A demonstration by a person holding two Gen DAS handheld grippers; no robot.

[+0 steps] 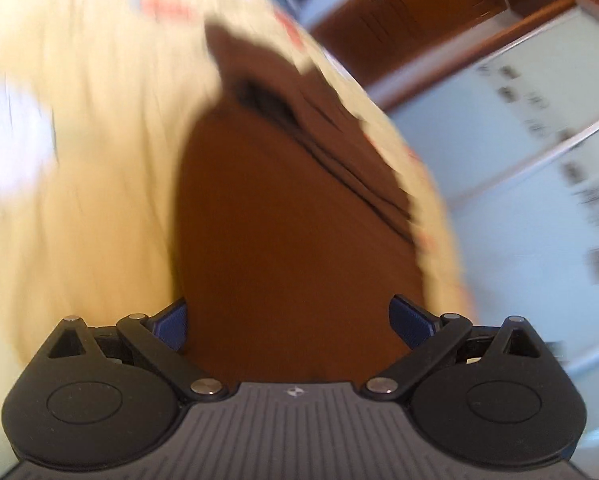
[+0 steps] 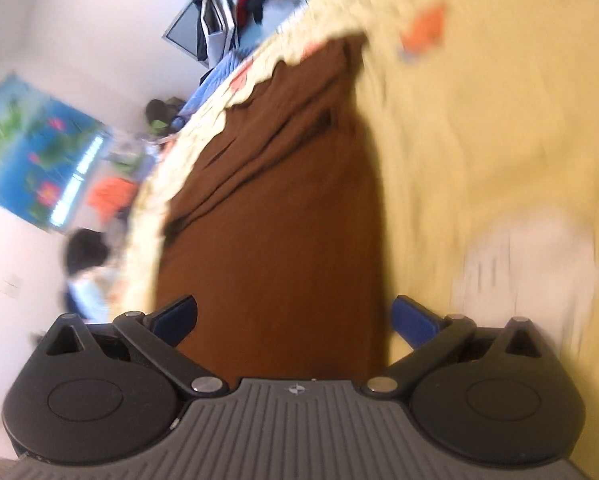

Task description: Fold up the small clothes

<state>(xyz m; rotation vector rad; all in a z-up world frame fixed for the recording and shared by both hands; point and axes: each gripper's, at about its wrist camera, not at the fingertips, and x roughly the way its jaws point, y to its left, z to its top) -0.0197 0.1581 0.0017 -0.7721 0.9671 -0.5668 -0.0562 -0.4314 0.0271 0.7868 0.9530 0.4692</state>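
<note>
A brown garment (image 1: 283, 216) lies flat on a pale yellow bedspread (image 1: 79, 200), with folds and a dark slit towards its far end. In the left wrist view my left gripper (image 1: 287, 326) hovers over the near end of the cloth, jaws wide apart, blue pads (image 1: 173, 326) clear of the fabric. The right wrist view shows the same brown garment (image 2: 275, 216) on the yellow bedspread (image 2: 479, 140). My right gripper (image 2: 295, 324) stands open above its near end, nothing between its fingers. Both views are blurred by motion.
A wooden-framed cabinet with pale panels (image 1: 539, 140) stands beyond the bed's edge in the left wrist view. A heap of dark clothes and bags (image 2: 235, 8) lies at the far end of the bed. A blue flowered picture (image 2: 31, 152) hangs on the white wall.
</note>
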